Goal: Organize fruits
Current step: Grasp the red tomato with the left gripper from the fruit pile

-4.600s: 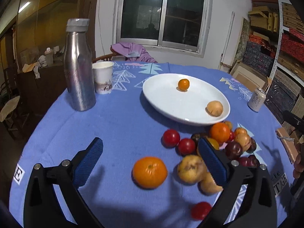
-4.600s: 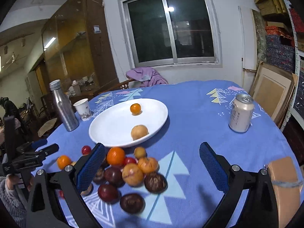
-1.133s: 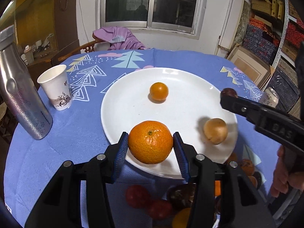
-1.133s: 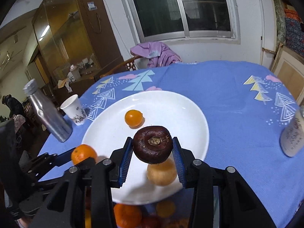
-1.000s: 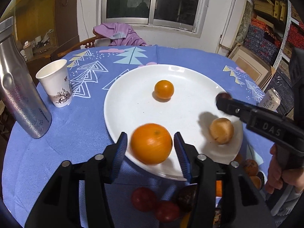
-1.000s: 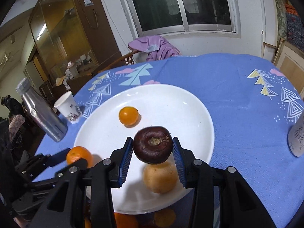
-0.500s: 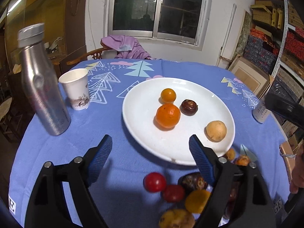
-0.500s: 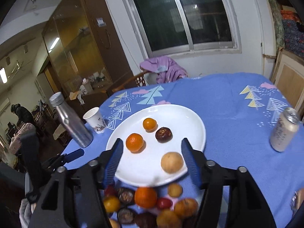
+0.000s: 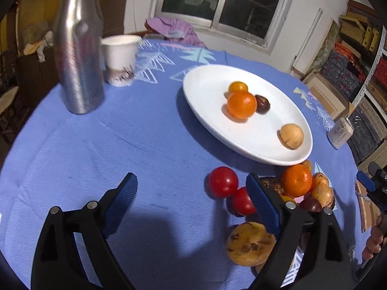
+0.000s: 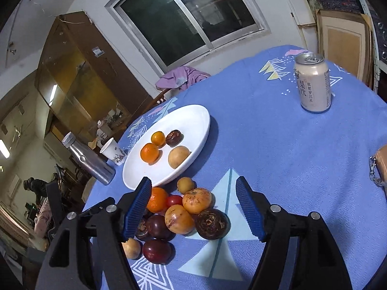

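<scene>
A white plate point(image 9: 208, 84) point(image 10: 193, 118) on the blue tablecloth holds a big orange point(image 9: 241, 104) point(image 10: 149, 153), a small orange point(image 9: 238, 87), a dark brown fruit point(image 9: 262, 104) point(image 10: 174, 137) and a tan round fruit point(image 9: 291, 133) point(image 10: 179, 160). A pile of loose fruits point(image 9: 295, 181) point(image 10: 183, 212) lies in front of the plate. My left gripper point(image 9: 191, 203) hangs over bare cloth left of the pile, jaws opening and empty. My right gripper point(image 10: 193, 207) hovers above the pile, jaws opening, pads touching nothing.
A steel bottle point(image 9: 78, 48) and a paper cup point(image 9: 121, 60) stand left of the plate. A drink can point(image 10: 312, 82) point(image 9: 341, 134) stands to the right. A tan pouch point(image 10: 381, 166) lies at the table's right edge. A chair with purple cloth point(image 9: 174, 27) sits behind the table.
Both grippers let go of their fruits: the big orange and the dark brown fruit now lie on the plate. Both grippers pulled back from the plate toward the pile, jaws opened wide.
</scene>
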`<state>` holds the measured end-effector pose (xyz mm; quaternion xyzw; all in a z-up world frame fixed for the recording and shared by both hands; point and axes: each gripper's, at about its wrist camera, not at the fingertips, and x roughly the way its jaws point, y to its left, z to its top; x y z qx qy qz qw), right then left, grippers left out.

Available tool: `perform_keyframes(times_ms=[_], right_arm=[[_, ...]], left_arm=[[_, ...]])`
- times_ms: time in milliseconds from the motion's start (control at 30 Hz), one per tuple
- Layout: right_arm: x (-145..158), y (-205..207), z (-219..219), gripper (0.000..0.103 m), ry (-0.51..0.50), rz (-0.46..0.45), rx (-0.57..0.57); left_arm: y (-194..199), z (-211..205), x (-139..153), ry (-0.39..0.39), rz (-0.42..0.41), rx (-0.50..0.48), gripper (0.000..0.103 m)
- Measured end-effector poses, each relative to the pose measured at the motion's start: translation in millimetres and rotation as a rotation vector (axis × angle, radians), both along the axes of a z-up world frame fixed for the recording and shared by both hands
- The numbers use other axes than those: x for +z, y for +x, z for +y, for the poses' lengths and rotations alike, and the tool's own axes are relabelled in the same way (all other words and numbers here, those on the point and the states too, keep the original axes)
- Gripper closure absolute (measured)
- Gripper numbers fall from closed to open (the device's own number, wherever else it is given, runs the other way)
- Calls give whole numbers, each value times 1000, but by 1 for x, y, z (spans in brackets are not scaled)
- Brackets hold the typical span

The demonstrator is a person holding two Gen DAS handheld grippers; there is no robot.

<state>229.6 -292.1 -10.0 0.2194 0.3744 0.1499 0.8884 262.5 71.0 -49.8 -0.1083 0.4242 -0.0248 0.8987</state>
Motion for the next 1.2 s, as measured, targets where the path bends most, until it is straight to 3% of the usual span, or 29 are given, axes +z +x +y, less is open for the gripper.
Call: perform_keyframes(times_ms=[67,167,367,533,733,967,1033,1133,1200], right_arm=[[1,0,2,30,-15,-4,4],[2,-1,6,28,-21,-7,12],[2,-1,6,22,-32,4,2],[-1,1,4,22,-32,18,-16],[-4,3,3,20,-36,31,-27],[-6,3,3,19,-37,37,-29],[-7,4,2,19,-36,39,-32],[-7,4,1,19,-34,43,-37],[-8,3,1,19,-34,43,-34]], left_arm=[[7,-7,-4,-12,30,-35,14],[10,-18,-6,32,43,-58,14],[19,-15,-9,17,65,-39,16],[25,-18,-11,-51,91,-70,43],[27,-27,-10,-72,92,-97,59],[19,-25,-7,-48,83,-107,61],[18,-17,-6,7,76,-72,61],[20,1,-7,-64,83,-47,61],[18,0,-7,-56,81,-49,61]])
